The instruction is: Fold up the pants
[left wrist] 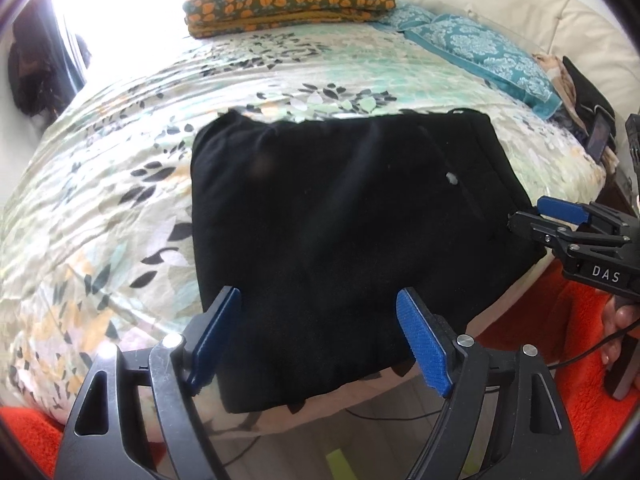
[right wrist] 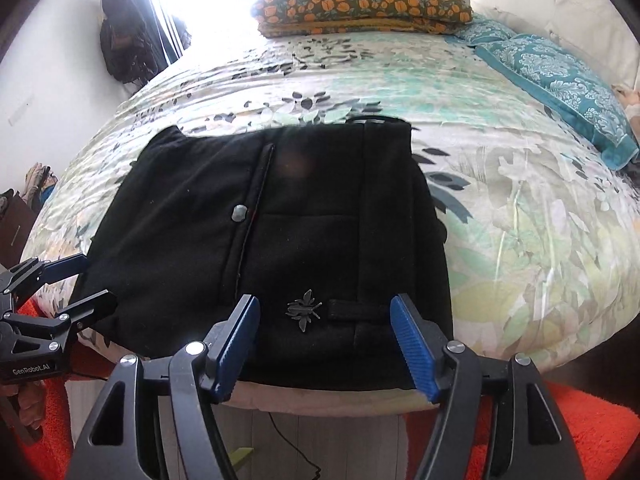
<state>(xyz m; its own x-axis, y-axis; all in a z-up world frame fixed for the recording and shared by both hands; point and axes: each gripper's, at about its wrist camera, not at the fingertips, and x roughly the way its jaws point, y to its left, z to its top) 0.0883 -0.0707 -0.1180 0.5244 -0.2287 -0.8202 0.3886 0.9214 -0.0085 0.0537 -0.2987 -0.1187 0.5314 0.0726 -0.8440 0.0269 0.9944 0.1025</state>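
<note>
The black pants (left wrist: pixel 344 240) lie folded into a compact rectangle at the near edge of the bed, also in the right wrist view (right wrist: pixel 272 248). A silver button (right wrist: pixel 239 213) and a metal bee ornament (right wrist: pixel 304 309) show on top. My left gripper (left wrist: pixel 320 340) is open and empty, hovering over the near left part of the pants; it also shows in the right wrist view (right wrist: pixel 86 280). My right gripper (right wrist: pixel 324 344) is open and empty over the near edge by the waistband; in the left wrist view (left wrist: pixel 532 214) it sits at the pants' right edge.
The bed carries a floral duvet (left wrist: pixel 120 184). A folded orange-flowered blanket (left wrist: pixel 288 0) and teal pillows (left wrist: pixel 480 52) lie at the far end by a cream headboard (right wrist: pixel 560 12). An orange rug (right wrist: pixel 580 432) and a cable (left wrist: pixel 392 416) are on the floor below.
</note>
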